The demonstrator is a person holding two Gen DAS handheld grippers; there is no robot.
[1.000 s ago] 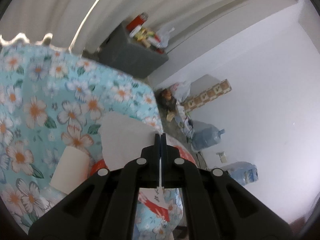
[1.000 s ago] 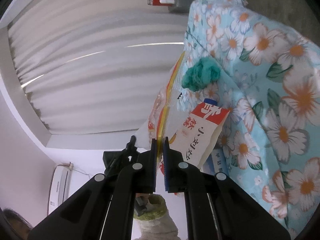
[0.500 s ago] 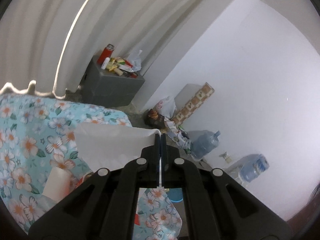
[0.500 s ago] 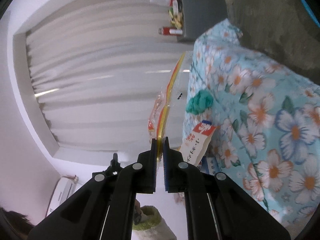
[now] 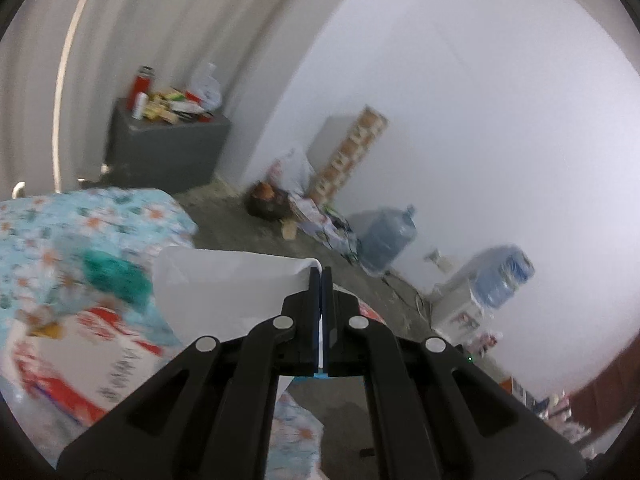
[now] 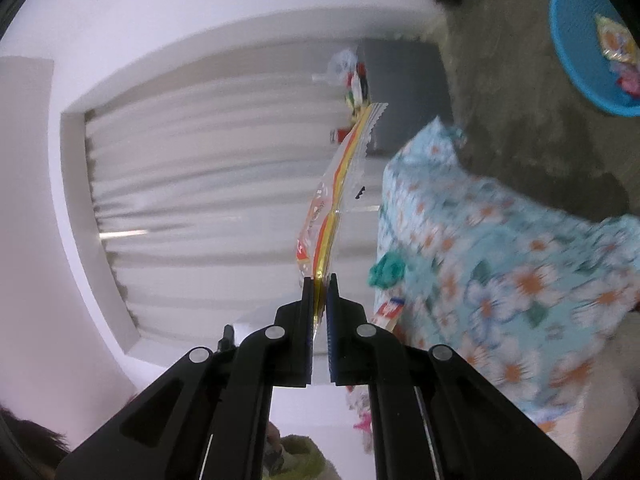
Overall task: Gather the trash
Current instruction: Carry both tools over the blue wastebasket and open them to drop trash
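My left gripper (image 5: 321, 276) is shut on a white sheet of paper (image 5: 228, 284), held above the table with the floral blue cloth (image 5: 80, 220). My right gripper (image 6: 320, 280) is shut on a clear plastic wrapper with yellow and red print (image 6: 336, 192), held up in the air beside the same table (image 6: 500, 260). A teal crumpled cloth (image 5: 114, 276) (image 6: 386, 274) and a red-and-white carton (image 5: 80, 360) (image 6: 386, 312) lie on the table. A blue basin (image 6: 580, 40) with wrappers in it stands on the floor.
A grey cabinet (image 5: 164, 148) with bottles and packets on top stands by the white curtain. Bags and boxes (image 5: 296, 196), a water jug (image 5: 386, 236) and a dispenser (image 5: 496, 280) line the white wall. The floor is grey concrete (image 5: 248, 232).
Both grippers lifted and swung away from the table with their pieces still held. The floor, the far wall and the blue basin came into view.
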